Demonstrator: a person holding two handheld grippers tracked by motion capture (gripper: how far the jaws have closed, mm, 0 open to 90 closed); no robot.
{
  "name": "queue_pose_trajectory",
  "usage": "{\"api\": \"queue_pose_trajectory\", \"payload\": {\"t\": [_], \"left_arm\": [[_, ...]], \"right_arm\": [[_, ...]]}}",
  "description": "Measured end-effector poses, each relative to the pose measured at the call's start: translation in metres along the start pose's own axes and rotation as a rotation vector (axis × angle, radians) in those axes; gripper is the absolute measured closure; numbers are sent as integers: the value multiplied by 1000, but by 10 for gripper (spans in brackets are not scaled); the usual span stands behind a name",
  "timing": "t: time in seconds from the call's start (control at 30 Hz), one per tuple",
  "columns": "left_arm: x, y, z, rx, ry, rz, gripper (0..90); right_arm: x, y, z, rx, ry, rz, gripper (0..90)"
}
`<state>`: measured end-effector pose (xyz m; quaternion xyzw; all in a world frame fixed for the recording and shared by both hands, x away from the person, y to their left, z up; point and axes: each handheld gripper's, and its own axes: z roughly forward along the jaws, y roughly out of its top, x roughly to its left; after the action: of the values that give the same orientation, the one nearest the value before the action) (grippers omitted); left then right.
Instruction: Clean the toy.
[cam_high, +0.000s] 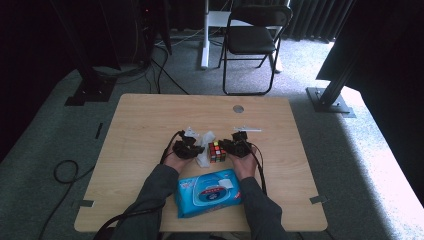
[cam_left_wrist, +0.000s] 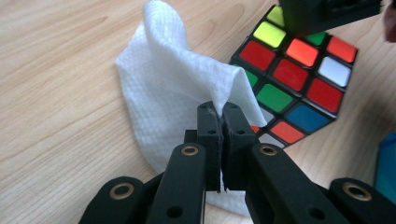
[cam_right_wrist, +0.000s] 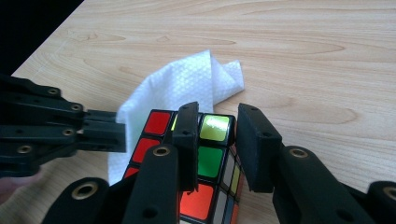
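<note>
Grey carpet spreads under black curtains, a folding chair (cam_high: 252, 37) behind the pale wooden surface (cam_high: 150, 125). Near its front edge lies a blue wipes pack (cam_high: 207, 192). Just beyond, the cube (cam_high: 216, 151) sits gripped at one corner by the right tongs (cam_right_wrist: 217, 140). Beside it, the left tongs (cam_left_wrist: 219, 135) pinch the white wipe (cam_left_wrist: 163, 88) tight.

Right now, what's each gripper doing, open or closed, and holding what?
Left gripper: shut on the white wipe, pinching its edge.
Right gripper: shut on the puzzle cube, jaws clamped over its top corner.
</note>
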<state>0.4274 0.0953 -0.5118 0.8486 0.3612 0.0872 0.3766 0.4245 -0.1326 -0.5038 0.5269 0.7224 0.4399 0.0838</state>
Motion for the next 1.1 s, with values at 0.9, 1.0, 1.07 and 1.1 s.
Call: {"api": "queue_pose_trajectory", "payload": {"t": [0.9,1.0,1.07,1.1], "left_arm": [[-18,8,-4,-43,-69,35,876],[-17,8,-4,-43,-68,32,876],[-17,7,-4,-41,-66,29,877],[-17,7,-4,-37,-65,28,877]], "right_arm": [[-1,0,0,-3,4,4,701],[0,0,0,-3,2,5,702],[0,0,0,-3,2,5,702],[0,0,0,-4,2,6,702]]}}
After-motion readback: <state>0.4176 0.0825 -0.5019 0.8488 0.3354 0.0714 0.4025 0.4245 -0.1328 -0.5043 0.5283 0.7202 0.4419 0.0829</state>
